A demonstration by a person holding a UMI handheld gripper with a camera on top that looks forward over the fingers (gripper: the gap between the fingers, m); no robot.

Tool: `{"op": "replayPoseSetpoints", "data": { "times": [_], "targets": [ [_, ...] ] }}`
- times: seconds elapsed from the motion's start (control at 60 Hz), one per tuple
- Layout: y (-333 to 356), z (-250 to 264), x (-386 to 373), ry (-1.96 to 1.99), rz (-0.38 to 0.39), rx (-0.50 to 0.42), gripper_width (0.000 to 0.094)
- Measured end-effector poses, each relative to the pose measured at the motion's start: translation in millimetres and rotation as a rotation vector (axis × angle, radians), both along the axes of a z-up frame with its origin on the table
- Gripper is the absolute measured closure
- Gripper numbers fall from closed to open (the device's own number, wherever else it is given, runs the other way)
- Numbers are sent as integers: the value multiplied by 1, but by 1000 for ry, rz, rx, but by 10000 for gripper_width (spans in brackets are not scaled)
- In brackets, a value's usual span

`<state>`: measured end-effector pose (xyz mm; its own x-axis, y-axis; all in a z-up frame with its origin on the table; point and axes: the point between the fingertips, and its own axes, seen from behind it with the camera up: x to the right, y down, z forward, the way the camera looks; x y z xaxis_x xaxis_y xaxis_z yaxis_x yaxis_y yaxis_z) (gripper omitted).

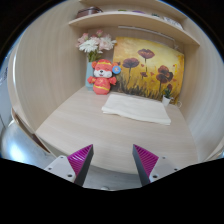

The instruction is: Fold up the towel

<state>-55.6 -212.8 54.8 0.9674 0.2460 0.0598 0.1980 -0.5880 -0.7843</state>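
A cream towel (pixel 138 107) lies folded flat on the light wooden table (pixel 90 125), towards its far right side. My gripper (pixel 112 160) is well short of it, near the table's front edge. Its fingers with magenta pads (pixel 80 158) are spread wide apart with nothing between them.
A red and white plush toy (pixel 103 77) sits at the back of the table, left of the towel. Behind it stand white flowers (pixel 96 43) and a flower painting (pixel 150 68). A wooden shelf (pixel 130 18) hangs above. Curved wooden walls close in the table's left and right.
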Motion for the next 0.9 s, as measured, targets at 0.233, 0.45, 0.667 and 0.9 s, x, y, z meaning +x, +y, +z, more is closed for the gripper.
{"op": "replayPoseSetpoints", "data": {
  "times": [0.233,0.45,0.667,0.9],
  "targets": [
    [143,-17,-52,10,-81,-17,150],
    [251,-39,-82,-12,-129,-53,168],
    [280,-66,-67,-59,-229,-102,457],
    [279,-69,-46,-130,-248,-81,887]
  ]
}}
